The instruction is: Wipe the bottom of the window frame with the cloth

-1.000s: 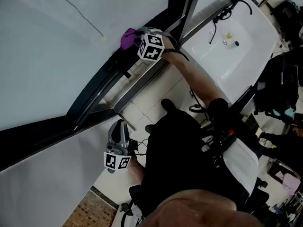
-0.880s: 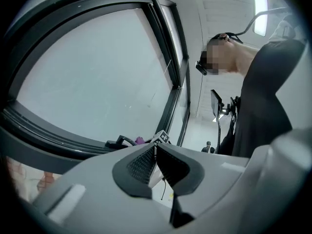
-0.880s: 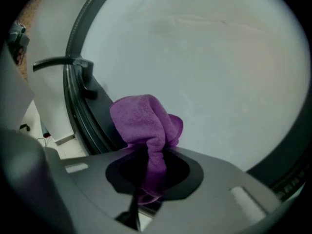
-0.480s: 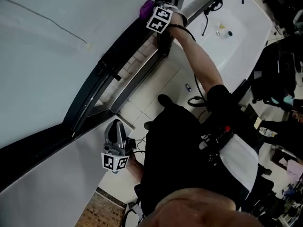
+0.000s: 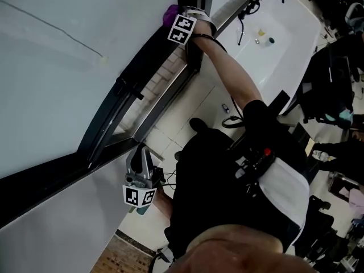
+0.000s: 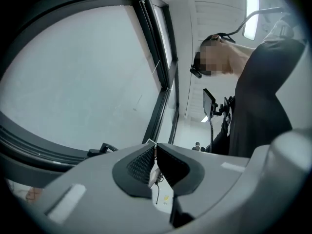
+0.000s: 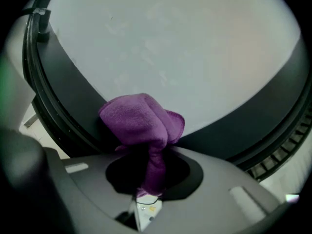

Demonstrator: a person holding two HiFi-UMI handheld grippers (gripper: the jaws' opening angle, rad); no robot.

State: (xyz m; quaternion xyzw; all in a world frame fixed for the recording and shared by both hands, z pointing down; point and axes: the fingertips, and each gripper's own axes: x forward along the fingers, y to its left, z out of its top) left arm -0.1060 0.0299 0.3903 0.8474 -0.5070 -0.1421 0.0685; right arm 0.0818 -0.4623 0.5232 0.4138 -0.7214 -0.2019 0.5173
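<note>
A purple cloth (image 7: 144, 123) is bunched between the jaws of my right gripper (image 7: 151, 167), which is shut on it. The cloth presses against the black bottom rail of the window frame (image 7: 78, 106), just under the pale glass. In the head view the same cloth (image 5: 170, 13) pokes out past the right gripper (image 5: 181, 20) at the far end of the dark frame (image 5: 142, 67). My left gripper (image 5: 138, 166) hangs low by the person's side, away from the window; its jaws (image 6: 154, 162) are shut with nothing between them.
A white sink (image 5: 278, 33) with a black tap stands at the right of the window. Tiled wall (image 5: 170, 118) runs below the sill. The person's dark-clothed body (image 5: 239, 192) fills the lower middle. A window handle (image 5: 128, 87) sticks out from the frame.
The right gripper has slid the cloth along the bottom frame toward its far end by the upright post. The left gripper has stayed hanging in place.
</note>
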